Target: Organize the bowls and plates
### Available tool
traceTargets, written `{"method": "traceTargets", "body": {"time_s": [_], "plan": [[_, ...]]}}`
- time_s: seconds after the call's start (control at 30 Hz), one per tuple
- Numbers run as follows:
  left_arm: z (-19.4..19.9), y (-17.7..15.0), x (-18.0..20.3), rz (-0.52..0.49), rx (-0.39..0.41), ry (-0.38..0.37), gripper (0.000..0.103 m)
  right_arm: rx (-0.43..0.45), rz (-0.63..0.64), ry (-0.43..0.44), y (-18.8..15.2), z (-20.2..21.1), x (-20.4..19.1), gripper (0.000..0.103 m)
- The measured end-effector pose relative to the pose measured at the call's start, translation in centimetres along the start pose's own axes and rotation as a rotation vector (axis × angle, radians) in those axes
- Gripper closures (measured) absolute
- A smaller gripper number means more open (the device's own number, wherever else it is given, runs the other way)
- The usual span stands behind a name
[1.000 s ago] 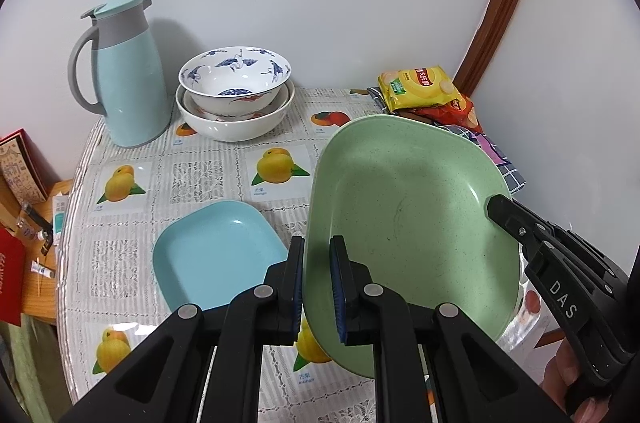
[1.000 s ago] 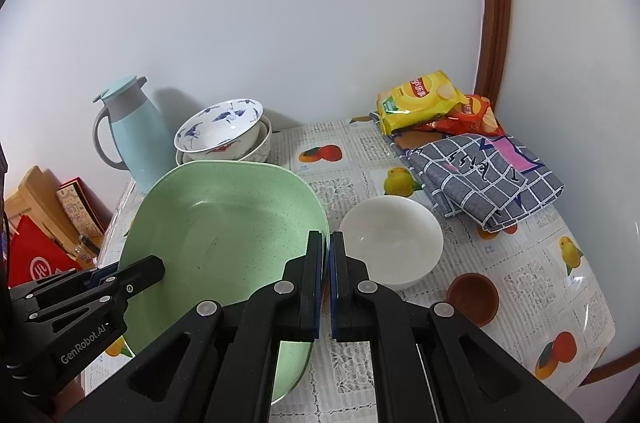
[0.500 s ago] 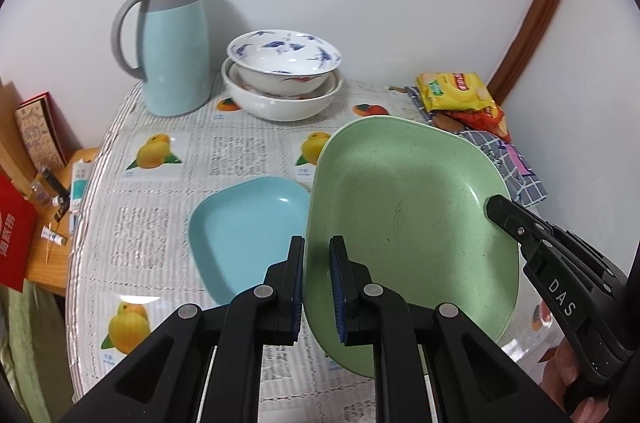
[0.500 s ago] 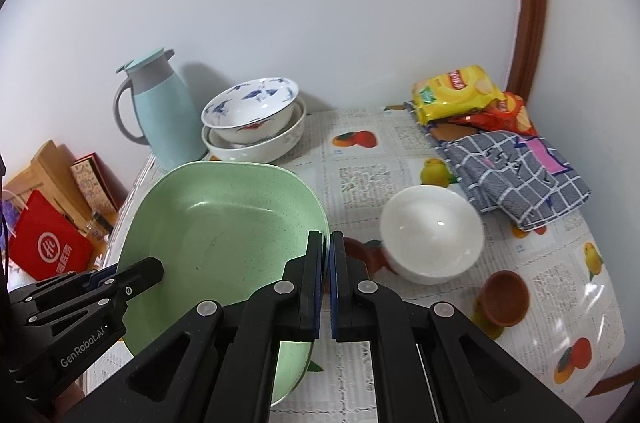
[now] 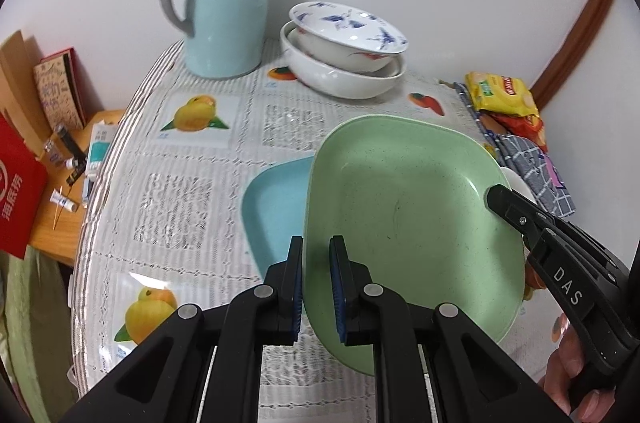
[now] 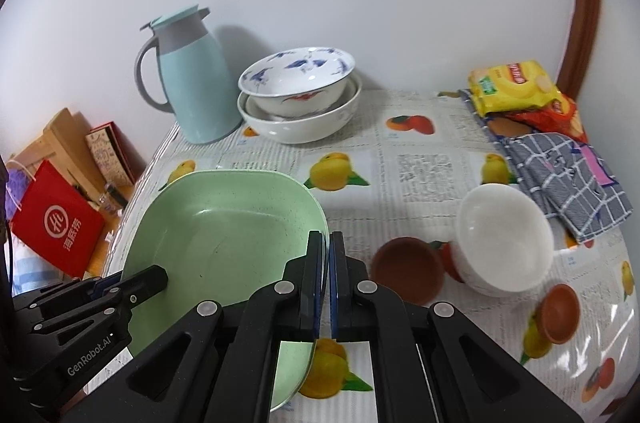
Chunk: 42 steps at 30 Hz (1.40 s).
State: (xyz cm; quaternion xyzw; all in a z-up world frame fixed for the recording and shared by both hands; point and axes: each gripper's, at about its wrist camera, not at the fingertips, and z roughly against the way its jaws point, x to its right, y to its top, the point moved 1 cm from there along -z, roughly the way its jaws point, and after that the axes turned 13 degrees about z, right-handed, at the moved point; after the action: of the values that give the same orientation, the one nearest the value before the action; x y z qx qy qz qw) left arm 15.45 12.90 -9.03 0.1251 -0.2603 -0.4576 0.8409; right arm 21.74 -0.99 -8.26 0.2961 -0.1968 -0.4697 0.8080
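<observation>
Worktop [image 6: 432, 183] w/ fruit-print cover, filling most of both views. Light-blue jug [image 5: 228, 19] upright at far left, near the wall. Just right of it, stacked bowls: blue-patterned bowl [image 6: 298, 79] nested in a wide white bowl [image 6: 300, 121].

Green plate [image 5: 404, 223] held off the worktop, tilted, gripped on two opposite edges. Left claw [image 5: 316, 283] clamped narrow on its near-left rim (rim seen betw. the blue pads). Right claw [image 6: 325, 279] nearly closed, pinching the plate's right rim. In the left wrist view the right claw's tip seen at the plate's right edge, w/ a bit of a hand [image 5: 576, 371] behind it.

Blue plate [image 5: 276, 207] flat on the worktop, partly hidden under the green one's left side.

White bowl [image 6: 506, 243] tipped on its side at near right, opening facing the camera. Checked cloth [image 6: 568, 179] folded at far right, yellow snack packet [image 6: 516, 87] beyond it atop a red-orange one.

Brown cup [image 6: 408, 269] on its side, just left of the white bowl. Second brown cup [image 6: 560, 313] near right, also tipped.

Red bag [image 6: 58, 219] & clutter off the worktop's left edge.
</observation>
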Motion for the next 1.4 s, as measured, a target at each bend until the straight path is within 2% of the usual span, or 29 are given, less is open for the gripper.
{"method": "traceTargets", "body": {"time_s": [0.77,1.0,1.4], "plan": [[-5.9,-0.2,-2.7,0.041,-0.109,0.059,0.091,-0.125,0.064,0.036,0.1,-7.7,-1.5,0.1],[-6.7,0.0,-2.8,0.052,-0.12,0.065,0.091,-0.131,0.093,0.042,0.9,-9.4,-1.7,0.098],[-6.8,0.3,-2.5,0.049,-0.114,0.083,0.09,-0.089,0.156,0.067,1.7,-11.2,-2.1,0.094]]}}
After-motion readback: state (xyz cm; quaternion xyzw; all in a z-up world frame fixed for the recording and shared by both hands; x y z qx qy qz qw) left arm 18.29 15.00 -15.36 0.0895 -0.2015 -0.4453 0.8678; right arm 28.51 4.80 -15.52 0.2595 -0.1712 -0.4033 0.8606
